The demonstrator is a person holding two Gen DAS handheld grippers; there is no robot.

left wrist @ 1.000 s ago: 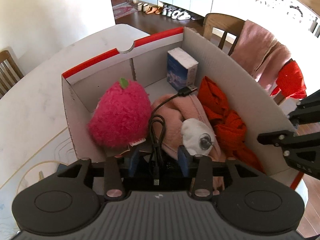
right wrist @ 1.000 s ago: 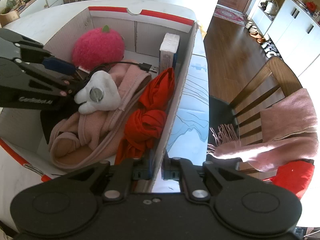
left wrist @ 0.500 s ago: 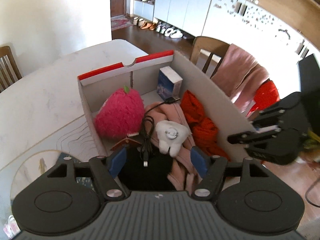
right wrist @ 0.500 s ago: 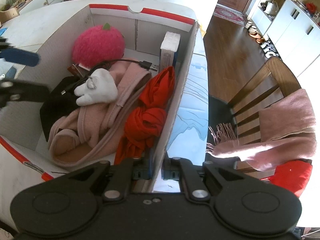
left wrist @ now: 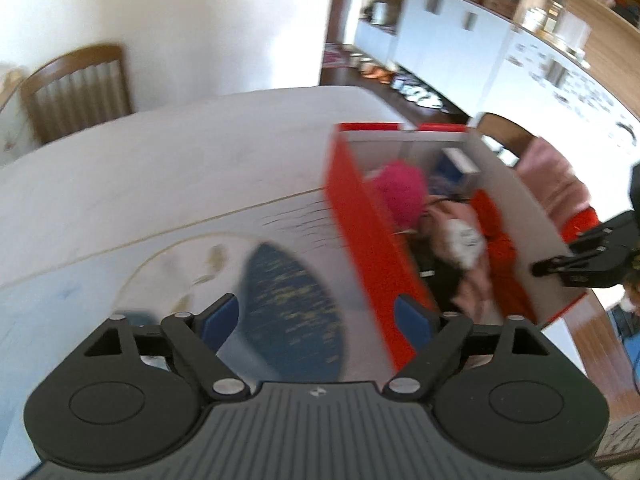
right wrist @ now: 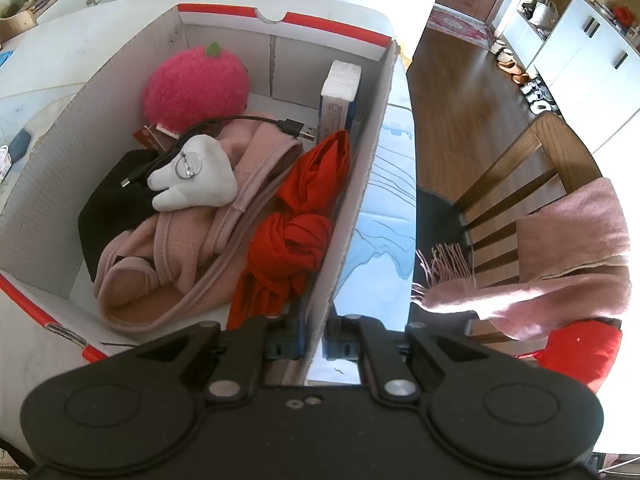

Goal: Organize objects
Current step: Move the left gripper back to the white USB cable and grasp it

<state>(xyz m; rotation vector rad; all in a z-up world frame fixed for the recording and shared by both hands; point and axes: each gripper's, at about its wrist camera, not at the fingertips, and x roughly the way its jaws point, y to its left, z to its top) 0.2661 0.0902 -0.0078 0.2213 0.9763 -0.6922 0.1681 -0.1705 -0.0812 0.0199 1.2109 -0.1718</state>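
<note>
The red-and-white cardboard box (right wrist: 362, 168) holds a pink strawberry plush (right wrist: 196, 84), a white tooth plush (right wrist: 192, 180), a black USB cable (right wrist: 256, 120), a pink garment (right wrist: 180, 256), a knotted red cloth (right wrist: 304, 216) and a small blue-white carton (right wrist: 340, 92). My right gripper (right wrist: 314, 344) is shut on the box's right wall. In the blurred left wrist view, my left gripper (left wrist: 316, 320) hangs over the table mat, left of the box's red side (left wrist: 360, 232). Its jaws are opening and nothing is between them. The right gripper (left wrist: 580, 266) shows at the box's far wall.
A blue oval print (left wrist: 292, 312) on the table mat lies under my left gripper. A wooden chair (right wrist: 532, 184) draped with a pink scarf (right wrist: 560, 248) stands right of the table. Another chair (left wrist: 76, 88) stands at the far left.
My left gripper has pulled back out of the box, up and to the left, and its jaws have widened. The cable stays in the box. The right gripper has not moved.
</note>
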